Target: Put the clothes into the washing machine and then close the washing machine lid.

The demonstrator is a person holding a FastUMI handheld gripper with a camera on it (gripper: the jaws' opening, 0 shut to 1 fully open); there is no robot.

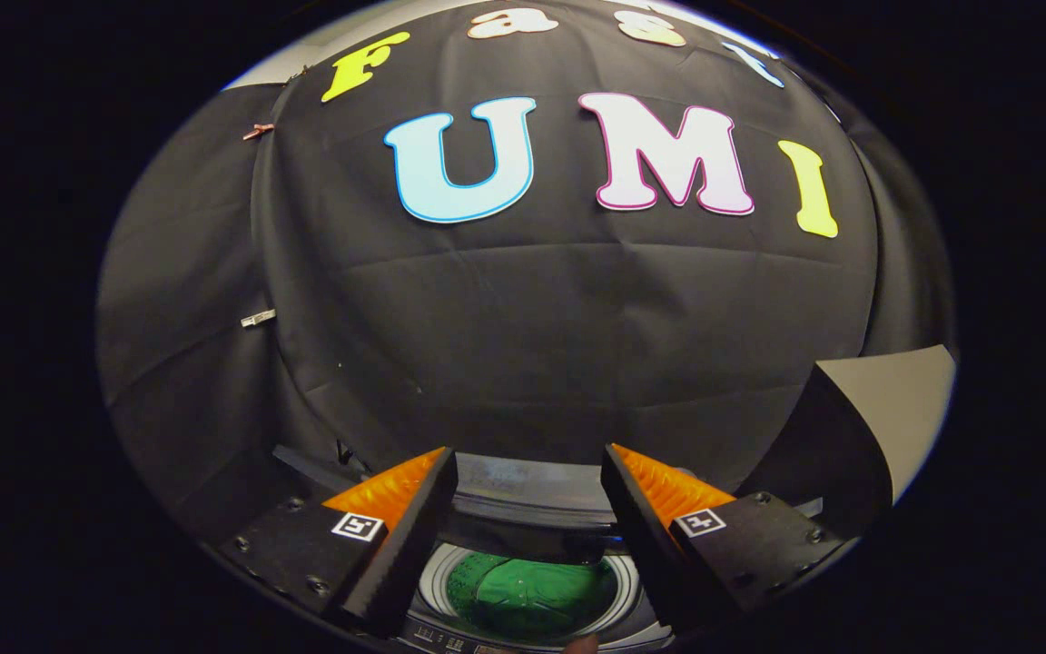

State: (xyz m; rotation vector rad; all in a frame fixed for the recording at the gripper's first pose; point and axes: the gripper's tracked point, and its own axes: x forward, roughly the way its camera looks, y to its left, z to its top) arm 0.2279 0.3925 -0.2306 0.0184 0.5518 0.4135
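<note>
No readable brand or label showing; small marks on the washing machine (523, 509) control strip are too blurred to make out. Gripper (527, 490) is hanging w/ fingers spread wide apart, holding nothing. Green clothes (532, 595) are lying crumpled inside the round drum, below & between the fingers. Machine is sitting against the black cloth wall (532, 318), its top opening uncovered.

The green clothes (537, 595) are lying as soft, matt, creased cloth inside the washing machine (523, 509), whose rim is showing smooth, glossy plastic or metal. The gripper (527, 509), fingers spread with nothing between them, is showing ribbed pads (668, 486) and matt plates with screws.
</note>
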